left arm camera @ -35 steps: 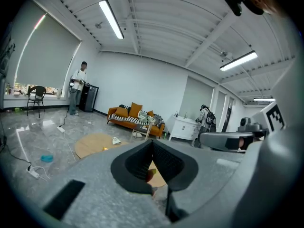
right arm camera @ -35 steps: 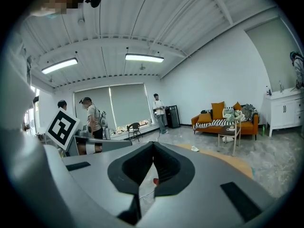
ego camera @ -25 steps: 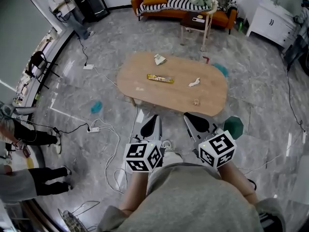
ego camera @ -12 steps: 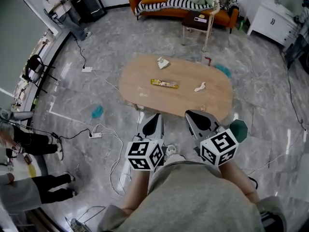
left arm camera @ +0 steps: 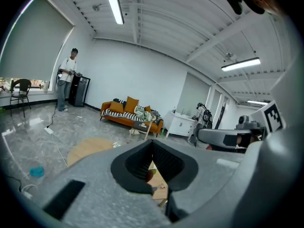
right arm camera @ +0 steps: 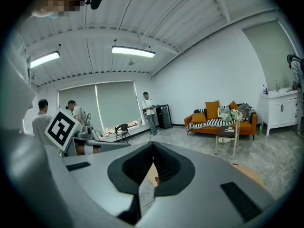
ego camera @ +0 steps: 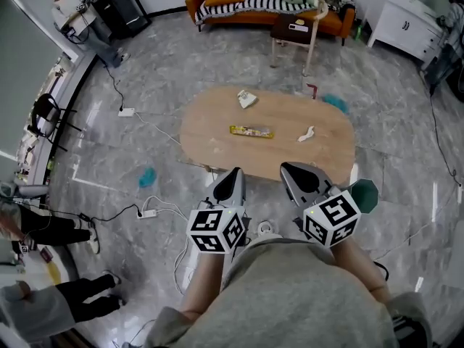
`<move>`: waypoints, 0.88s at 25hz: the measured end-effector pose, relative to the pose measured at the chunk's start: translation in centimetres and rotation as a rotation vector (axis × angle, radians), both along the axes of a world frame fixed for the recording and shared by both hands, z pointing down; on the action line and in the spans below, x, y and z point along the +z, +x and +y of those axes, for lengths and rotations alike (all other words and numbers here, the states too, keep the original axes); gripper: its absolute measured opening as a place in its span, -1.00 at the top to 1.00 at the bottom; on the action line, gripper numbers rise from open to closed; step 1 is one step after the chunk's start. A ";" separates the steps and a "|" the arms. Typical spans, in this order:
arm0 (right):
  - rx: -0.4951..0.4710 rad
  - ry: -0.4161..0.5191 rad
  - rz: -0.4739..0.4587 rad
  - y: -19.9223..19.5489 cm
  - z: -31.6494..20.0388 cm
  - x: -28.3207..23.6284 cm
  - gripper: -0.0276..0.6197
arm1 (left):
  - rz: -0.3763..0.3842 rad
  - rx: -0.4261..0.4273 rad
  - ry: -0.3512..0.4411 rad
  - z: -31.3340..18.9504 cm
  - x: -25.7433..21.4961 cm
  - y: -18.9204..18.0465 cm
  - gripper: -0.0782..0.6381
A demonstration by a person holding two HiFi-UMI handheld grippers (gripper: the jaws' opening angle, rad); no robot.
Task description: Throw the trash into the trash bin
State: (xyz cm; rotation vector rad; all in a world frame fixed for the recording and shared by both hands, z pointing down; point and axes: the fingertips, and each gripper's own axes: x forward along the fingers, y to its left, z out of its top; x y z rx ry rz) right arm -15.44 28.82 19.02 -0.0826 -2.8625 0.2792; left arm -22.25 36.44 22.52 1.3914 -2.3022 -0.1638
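While the head view looks steeply down, with twelve o'clock at its top, a white power strip lies on the grey marble floor at about eight o'clock from the oval wooden table. A small teal object lies near it, toward twelve o'clock. The left gripper hangs over the floor and points at the table's near edge, around six o'clock. Its jaws are pressed together with nothing between them.

Three pieces of trash lie on the tabletop, well apart from both grippers. A crumpled white paper sits at the table's eleven o'clock. A long yellow wrapper lies near the middle, and a small white scrap lies at three o'clock from the wrapper.

The right gripper points at the table's five o'clock edge. Its jaws are likewise closed and empty. The dark green trash bin stands on the floor at four o'clock from the table, partly hidden behind the right gripper's marker cube.
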 end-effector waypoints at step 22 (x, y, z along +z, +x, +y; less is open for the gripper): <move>0.074 -0.013 0.040 -5.6 -1.6 1.7 0.89 | 0.021 0.036 -0.027 -0.9 2.3 -7.8 0.76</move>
